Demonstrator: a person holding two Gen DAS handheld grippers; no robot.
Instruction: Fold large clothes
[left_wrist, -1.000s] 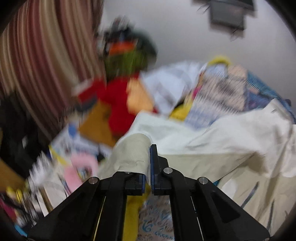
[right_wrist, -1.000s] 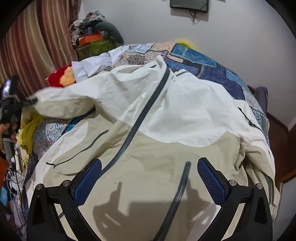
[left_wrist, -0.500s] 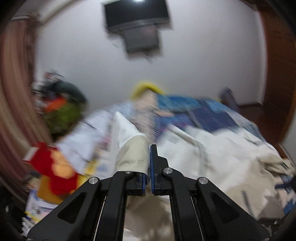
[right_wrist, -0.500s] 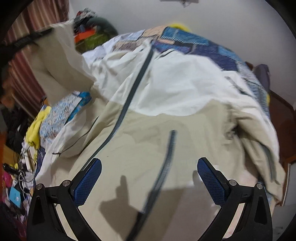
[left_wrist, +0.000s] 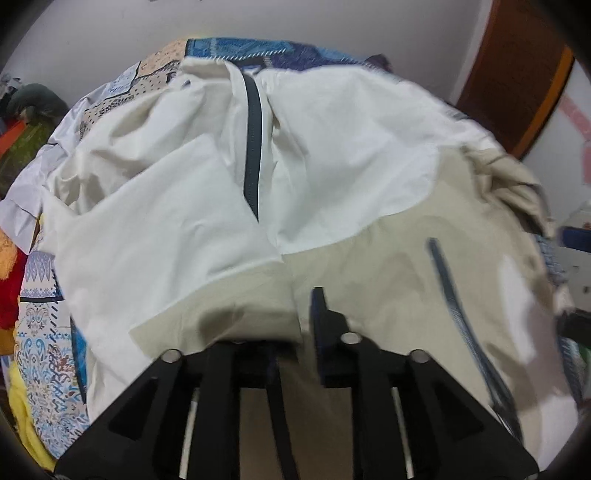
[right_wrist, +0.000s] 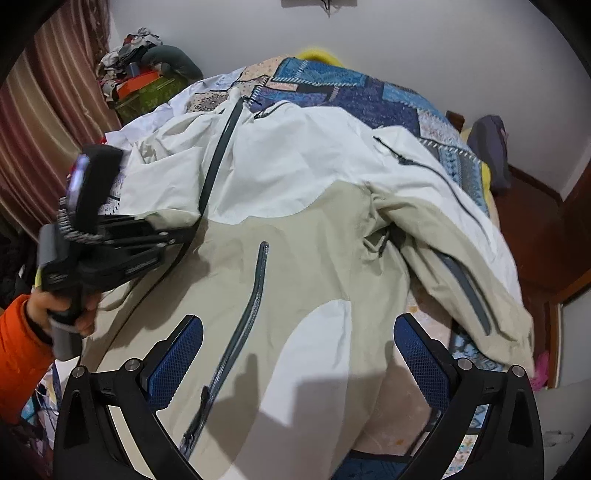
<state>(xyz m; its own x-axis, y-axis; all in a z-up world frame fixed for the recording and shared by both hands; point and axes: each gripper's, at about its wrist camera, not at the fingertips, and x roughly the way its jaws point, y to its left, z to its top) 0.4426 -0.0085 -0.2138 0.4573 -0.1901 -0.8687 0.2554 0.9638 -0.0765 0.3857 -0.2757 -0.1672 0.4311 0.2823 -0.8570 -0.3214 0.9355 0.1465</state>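
Right wrist view: a white-and-beige jacket (right_wrist: 295, 229) covers the bed's blue patchwork quilt (right_wrist: 354, 88); striped curtains (right_wrist: 48, 96) hang upper left. The right tool (right_wrist: 297, 354) gapes empty; the left tool (left_wrist: 303, 314) pinches the jacket's beige sleeve (left_wrist: 229, 314).

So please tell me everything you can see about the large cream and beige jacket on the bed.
The large cream and beige jacket lies spread, front up, over the patchwork bedspread. Thin, crinkly fabric: cream above, beige below, with dark grey zips. Its sleeve is folded across the chest, the beige cuff pinched in the left gripper. The open right gripper hovers above its hem.
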